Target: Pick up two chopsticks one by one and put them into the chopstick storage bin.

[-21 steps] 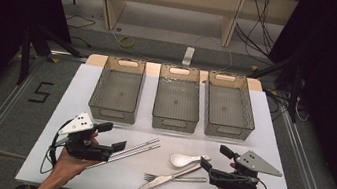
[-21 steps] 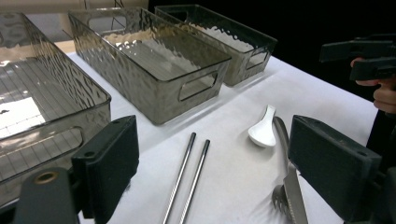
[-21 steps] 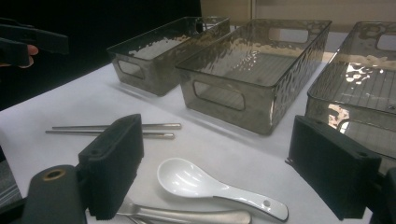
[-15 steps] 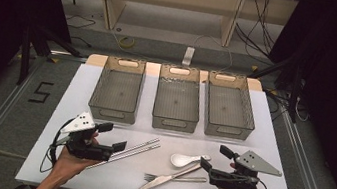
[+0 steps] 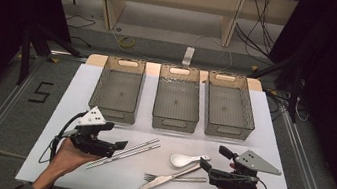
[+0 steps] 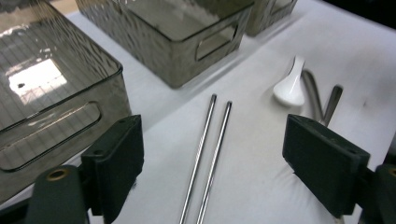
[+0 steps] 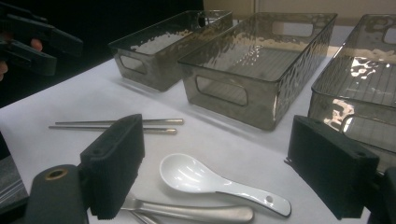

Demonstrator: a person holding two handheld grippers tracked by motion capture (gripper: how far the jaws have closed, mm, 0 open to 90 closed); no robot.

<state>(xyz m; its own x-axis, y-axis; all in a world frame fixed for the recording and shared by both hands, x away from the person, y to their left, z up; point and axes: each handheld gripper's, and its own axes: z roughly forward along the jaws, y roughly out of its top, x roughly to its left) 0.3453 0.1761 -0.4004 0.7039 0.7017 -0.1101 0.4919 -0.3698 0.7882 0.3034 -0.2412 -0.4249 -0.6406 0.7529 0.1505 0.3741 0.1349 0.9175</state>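
A black numeral "5" (image 5: 41, 91) on the grey floor left of the table (image 5: 74, 105)

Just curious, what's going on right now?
Both tongs open, left over chopsticks, right over spoon. Nothing held. Nothing in the way.

Polished metal chopsticks (image 6: 208, 154), glossy white ceramic-looking spoon (image 7: 205, 179), translucent smoky plastic bins (image 5: 178, 98), matt white bench (image 5: 268, 155), ribbed black fingers (image 7: 116, 163)
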